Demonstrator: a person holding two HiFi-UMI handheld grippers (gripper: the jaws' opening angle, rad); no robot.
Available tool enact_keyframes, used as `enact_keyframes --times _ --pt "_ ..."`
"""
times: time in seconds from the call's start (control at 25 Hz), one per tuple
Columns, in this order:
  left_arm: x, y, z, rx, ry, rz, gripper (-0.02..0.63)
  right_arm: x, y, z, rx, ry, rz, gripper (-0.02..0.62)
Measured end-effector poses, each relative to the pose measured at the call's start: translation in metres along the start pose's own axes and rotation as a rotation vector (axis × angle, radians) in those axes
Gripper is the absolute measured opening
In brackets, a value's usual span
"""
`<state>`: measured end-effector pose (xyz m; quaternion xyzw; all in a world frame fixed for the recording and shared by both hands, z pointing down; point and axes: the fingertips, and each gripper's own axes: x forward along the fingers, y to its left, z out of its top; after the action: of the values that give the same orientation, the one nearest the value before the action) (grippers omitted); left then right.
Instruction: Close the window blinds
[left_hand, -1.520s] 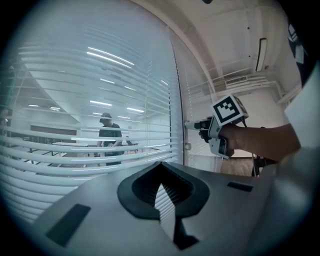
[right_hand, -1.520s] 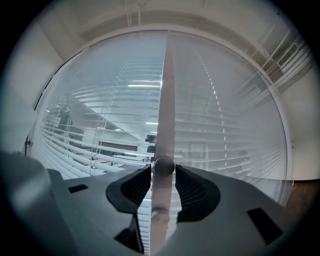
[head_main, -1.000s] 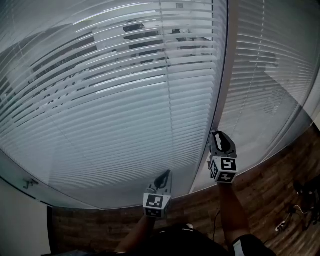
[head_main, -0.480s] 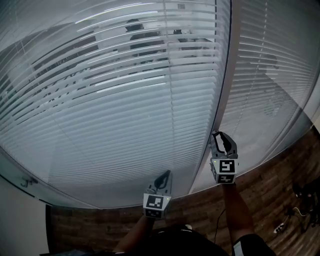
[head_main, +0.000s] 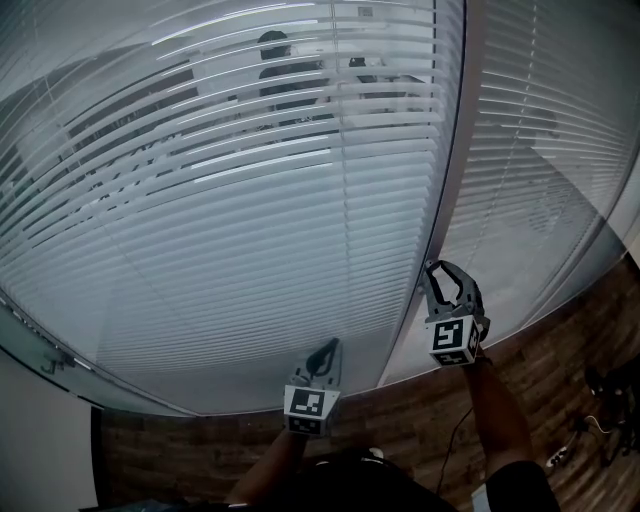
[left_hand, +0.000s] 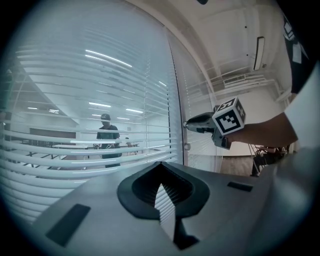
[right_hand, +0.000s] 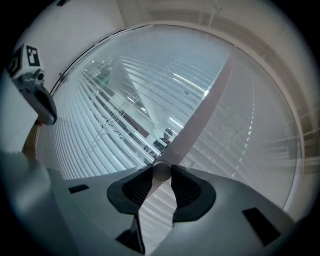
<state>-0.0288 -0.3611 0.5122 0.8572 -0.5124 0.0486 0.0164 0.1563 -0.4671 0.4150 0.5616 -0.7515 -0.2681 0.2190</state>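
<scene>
Right gripper (head_main: 446, 273) rolled on round knob (right_hand: 161, 171), left gripper (head_main: 327, 347) unmoved

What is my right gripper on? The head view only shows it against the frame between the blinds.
Observer: The right gripper is closed on a small round knob on that frame.
Operator: Is the left gripper carrying anything?
Observer: No, the left gripper is shut and empty, aimed at the slats.
Operator: Any other control nearby?
Observer: A second small round fitting sits on the frame just below the right gripper.
</scene>
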Motion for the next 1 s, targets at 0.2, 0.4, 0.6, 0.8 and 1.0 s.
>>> enact_keyframes --times 0.2,0.4,0.6,0.8,1.0 --pt "-0.002 0.000 -0.005 0.018 0.032 0.005 -0.005 0.001 0.005 -0.002 -0.206 0.025 -0.007 0.121" --pt "-0.002 -0.008 -0.003 0.005 0.017 -0.012 -0.005 0.001 0.007 -0.002 -0.434 0.043 -0.029 0.121" --pt "-0.004 -0.005 -0.001 0.026 0.031 -0.010 -0.005 0.003 0.012 -0.007 -0.703 0.054 -0.019 0.121" --pt "-0.004 -0.008 -0.001 0.030 0.028 -0.016 -0.005 0.002 0.015 -0.010 -0.908 0.052 -0.031 0.121" --pt "-0.006 -0.010 0.001 0.004 -0.005 -0.012 -0.005 0.003 0.015 -0.010 -0.946 0.082 -0.042 0.123"
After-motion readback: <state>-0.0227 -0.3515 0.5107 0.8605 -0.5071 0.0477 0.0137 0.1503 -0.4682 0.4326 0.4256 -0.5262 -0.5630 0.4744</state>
